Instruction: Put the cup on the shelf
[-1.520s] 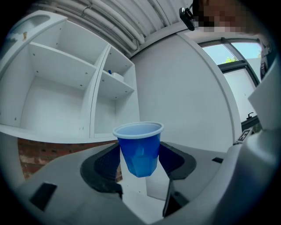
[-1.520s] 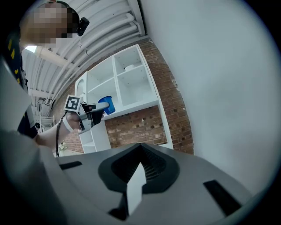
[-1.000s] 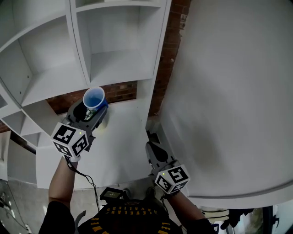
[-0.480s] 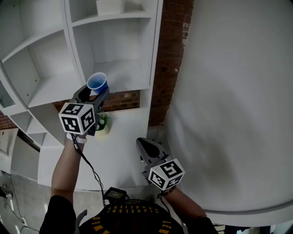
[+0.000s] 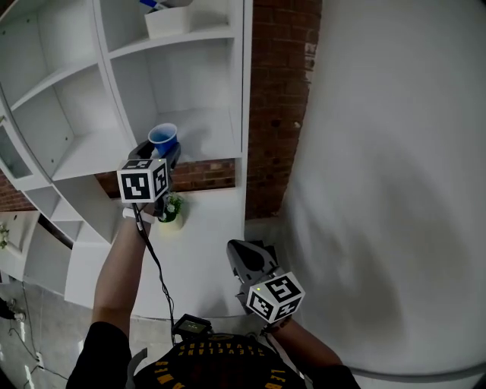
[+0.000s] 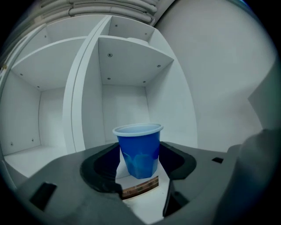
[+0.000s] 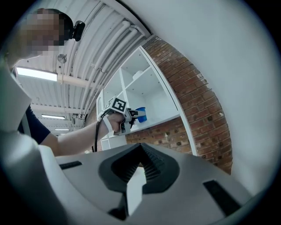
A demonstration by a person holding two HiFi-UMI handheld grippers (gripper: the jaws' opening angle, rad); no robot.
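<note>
A blue plastic cup [image 5: 163, 140] stands upright between the jaws of my left gripper [image 5: 161, 150], which is shut on its lower half. The arm is raised, so the cup hangs level with the front edge of a white shelf board [image 5: 203, 128]. In the left gripper view the cup [image 6: 139, 148] is centred and the empty white compartment [image 6: 125, 110] lies just behind it. My right gripper [image 5: 244, 257] hangs low near my body, shut with nothing in it; the tips of its jaws meet [image 7: 141, 146]. It looks up at the left gripper [image 7: 131, 115] and the cup [image 7: 140, 113].
The white shelf unit [image 5: 68, 91] has several compartments. A white box [image 5: 168, 20] sits on the board above. A small potted plant [image 5: 168, 209] stands on the lower white ledge under the cup. A brick wall [image 5: 277, 99] and a white wall [image 5: 387, 190] lie to the right.
My left gripper has risen with the cup, from above the lower ledge up to the shelf board's front edge. The right gripper has stayed low and shut.
</note>
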